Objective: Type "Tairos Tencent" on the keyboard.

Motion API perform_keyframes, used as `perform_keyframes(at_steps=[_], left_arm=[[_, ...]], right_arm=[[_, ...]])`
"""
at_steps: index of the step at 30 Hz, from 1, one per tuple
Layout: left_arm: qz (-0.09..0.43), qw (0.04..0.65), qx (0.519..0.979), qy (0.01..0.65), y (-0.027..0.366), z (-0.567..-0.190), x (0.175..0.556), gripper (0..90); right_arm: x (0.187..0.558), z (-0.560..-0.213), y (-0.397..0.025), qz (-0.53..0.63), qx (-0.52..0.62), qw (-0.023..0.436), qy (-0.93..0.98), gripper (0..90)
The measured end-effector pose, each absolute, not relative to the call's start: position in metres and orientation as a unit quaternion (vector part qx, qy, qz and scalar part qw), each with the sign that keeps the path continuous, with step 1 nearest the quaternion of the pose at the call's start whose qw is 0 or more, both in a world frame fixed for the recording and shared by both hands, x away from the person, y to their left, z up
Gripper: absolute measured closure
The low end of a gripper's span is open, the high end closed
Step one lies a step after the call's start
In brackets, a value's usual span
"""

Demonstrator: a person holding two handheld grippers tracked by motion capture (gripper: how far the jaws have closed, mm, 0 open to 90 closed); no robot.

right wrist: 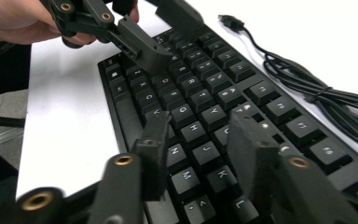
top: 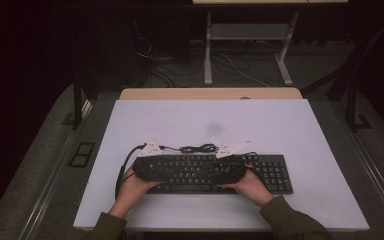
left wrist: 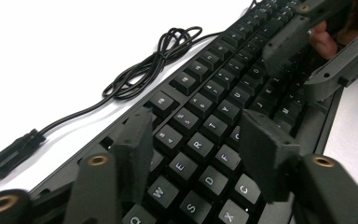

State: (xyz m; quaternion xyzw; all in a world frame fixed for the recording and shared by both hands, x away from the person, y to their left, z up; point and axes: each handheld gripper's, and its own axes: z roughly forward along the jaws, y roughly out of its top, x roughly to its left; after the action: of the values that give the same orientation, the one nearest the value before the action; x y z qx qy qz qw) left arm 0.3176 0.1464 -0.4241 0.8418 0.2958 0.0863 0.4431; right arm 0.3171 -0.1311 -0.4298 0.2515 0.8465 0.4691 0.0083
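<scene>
A black keyboard (top: pixel 275 175) lies across the near half of the white table (top: pixel 205 120). Its black cable (top: pixel 199 148) is coiled just behind it. My left gripper (top: pixel 155 169) hovers over the keyboard's left end, pointing right. In the left gripper view it (left wrist: pixel 198 135) is open over the letter keys (left wrist: pixel 200 144), holding nothing. My right gripper (top: pixel 227 172) is over the middle of the keyboard, pointing left. In its own view it (right wrist: pixel 198 128) is also open above the keys (right wrist: pixel 200 149). The two grippers face each other. The cable's USB plug (right wrist: pixel 230 21) lies loose on the table.
Bare white table surface (top: pixel 290 130) extends behind and to both sides of the keyboard. A wooden desk edge (top: pixel 210 93) borders the far side. Beyond it are metal frame legs (top: pixel 208 55) and floor cables (top: pixel 165 75) in a dark room.
</scene>
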Motion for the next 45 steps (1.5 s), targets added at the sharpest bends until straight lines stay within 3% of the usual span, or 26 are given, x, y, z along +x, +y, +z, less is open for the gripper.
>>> perform_keyframes(at_steps=[9, 16, 40, 45], left_arm=[[0.075, 0.440, 0.850, 0.280, 0.134, -0.425, 0.322, 75.6], [0.071, 0.435, 0.857, 0.267, 0.124, -0.428, 0.326, 89.0], [0.056, 0.424, 0.866, 0.261, 0.116, -0.436, 0.328, 88.9], [0.056, 0.426, 0.864, 0.264, 0.119, -0.435, 0.325, 80.0]], right_arm=[[0.320, -0.430, -0.137, 0.472, 0.266, 0.020, 0.840, 40.5], [0.322, -0.430, -0.143, 0.473, 0.277, 0.025, 0.836, 36.7], [0.324, -0.428, -0.157, 0.484, 0.287, 0.026, 0.826, 34.2], [0.322, -0.425, -0.162, 0.488, 0.285, 0.028, 0.824, 31.5]])
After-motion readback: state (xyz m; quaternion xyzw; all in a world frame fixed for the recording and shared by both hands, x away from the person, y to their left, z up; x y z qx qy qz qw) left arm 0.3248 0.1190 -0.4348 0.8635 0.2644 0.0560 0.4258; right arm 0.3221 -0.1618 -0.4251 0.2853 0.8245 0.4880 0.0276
